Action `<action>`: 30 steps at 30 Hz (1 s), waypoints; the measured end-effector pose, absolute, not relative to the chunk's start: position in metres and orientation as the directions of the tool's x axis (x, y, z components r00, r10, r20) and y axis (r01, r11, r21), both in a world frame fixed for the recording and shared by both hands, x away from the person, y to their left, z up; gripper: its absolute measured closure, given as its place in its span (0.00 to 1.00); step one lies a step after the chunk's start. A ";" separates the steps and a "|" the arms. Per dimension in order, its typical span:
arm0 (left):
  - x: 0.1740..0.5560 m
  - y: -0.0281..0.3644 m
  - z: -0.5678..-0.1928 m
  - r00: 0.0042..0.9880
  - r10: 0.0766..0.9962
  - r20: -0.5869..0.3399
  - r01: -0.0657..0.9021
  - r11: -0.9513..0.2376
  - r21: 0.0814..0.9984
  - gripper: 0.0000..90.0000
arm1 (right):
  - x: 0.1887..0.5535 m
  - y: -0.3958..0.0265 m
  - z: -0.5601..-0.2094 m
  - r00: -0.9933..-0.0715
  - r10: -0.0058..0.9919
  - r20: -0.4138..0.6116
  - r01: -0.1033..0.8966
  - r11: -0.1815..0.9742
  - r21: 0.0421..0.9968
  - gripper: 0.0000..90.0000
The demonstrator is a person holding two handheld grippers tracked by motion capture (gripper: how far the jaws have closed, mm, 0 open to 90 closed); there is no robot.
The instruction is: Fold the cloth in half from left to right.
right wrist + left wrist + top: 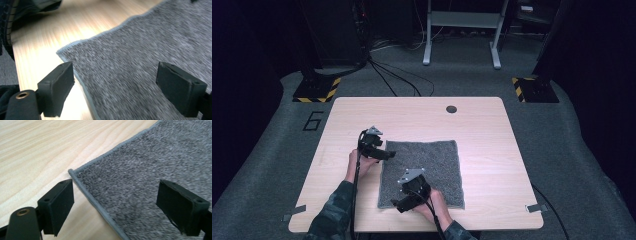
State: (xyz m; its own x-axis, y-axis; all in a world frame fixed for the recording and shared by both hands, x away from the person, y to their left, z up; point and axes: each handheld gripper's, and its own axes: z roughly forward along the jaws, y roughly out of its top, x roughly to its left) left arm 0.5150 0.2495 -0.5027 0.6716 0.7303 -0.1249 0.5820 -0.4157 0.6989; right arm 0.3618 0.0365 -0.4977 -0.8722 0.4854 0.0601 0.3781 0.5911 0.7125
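A grey square carpet mat with a bound hem lies flat on the light wooden table. My left gripper hovers at the mat's far left corner, jaws wide apart. In the left gripper view that corner lies just ahead of the left jaw, and the mat spreads under the open left gripper. My right gripper sits at the near left corner, also open. In the right gripper view the mat is blurred, and the right gripper straddles its hem, gripping nothing.
A dark round hole is set into the table near its far edge. Grey tape tabs stick out at the front corners. Cables and a white frame stand on the floor beyond.
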 end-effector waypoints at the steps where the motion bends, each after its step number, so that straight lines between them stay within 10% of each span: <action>1: 0.518 0.250 -0.504 0.669 0.732 -0.129 0.586 -0.412 0.698 0.17 | 0.361 0.041 -0.497 -0.873 0.484 0.065 0.385 0.600 0.702 0.17; 17: 0.534 0.246 -0.511 0.632 0.771 -0.079 0.612 -0.433 0.662 0.44 | 0.352 0.087 -0.506 -0.897 0.441 0.013 0.329 0.649 0.686 0.33; 30: 0.535 0.238 -0.507 0.620 0.784 -0.028 0.620 -0.468 0.630 0.73 | 0.353 0.096 -0.513 -0.909 0.417 -0.001 0.315 0.689 0.652 0.69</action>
State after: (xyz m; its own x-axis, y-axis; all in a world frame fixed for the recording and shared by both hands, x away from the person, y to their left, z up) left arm 0.5346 0.2378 -0.5065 0.6201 0.7840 -0.0280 0.6199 -0.4678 0.6300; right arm 0.3526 0.0957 -0.5126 -0.9090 0.4168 -0.0008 0.3155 0.6892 0.6522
